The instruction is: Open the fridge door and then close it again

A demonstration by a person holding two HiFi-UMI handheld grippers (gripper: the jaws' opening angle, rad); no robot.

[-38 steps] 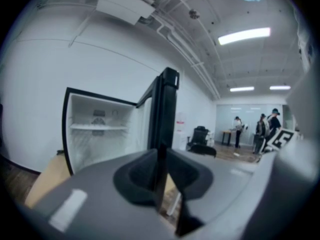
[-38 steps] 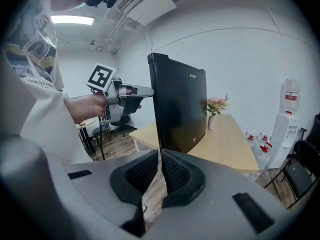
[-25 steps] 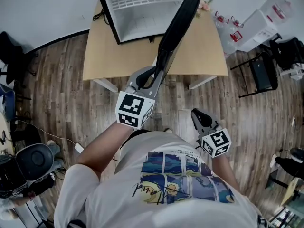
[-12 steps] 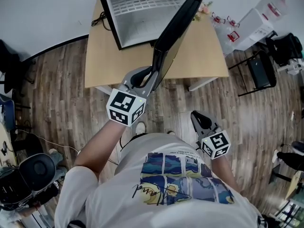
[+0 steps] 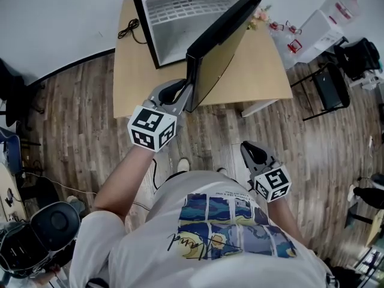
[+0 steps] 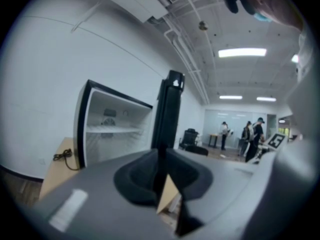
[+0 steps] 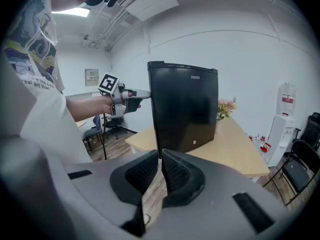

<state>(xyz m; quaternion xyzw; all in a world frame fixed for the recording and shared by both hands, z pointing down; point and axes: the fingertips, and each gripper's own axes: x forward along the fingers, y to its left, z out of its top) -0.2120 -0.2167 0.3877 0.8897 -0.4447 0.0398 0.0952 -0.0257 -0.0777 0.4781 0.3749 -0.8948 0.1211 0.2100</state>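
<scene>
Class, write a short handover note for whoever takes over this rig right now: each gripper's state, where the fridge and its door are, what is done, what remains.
Left gripper: shut on the free edge of the fridge door.
Right gripper: shut, empty, held well back from the fridge.
Fridge: stands on the table, door partly open, white interior showing.
Done: door opened.
Left: swing the door fully shut, then let go.
</scene>
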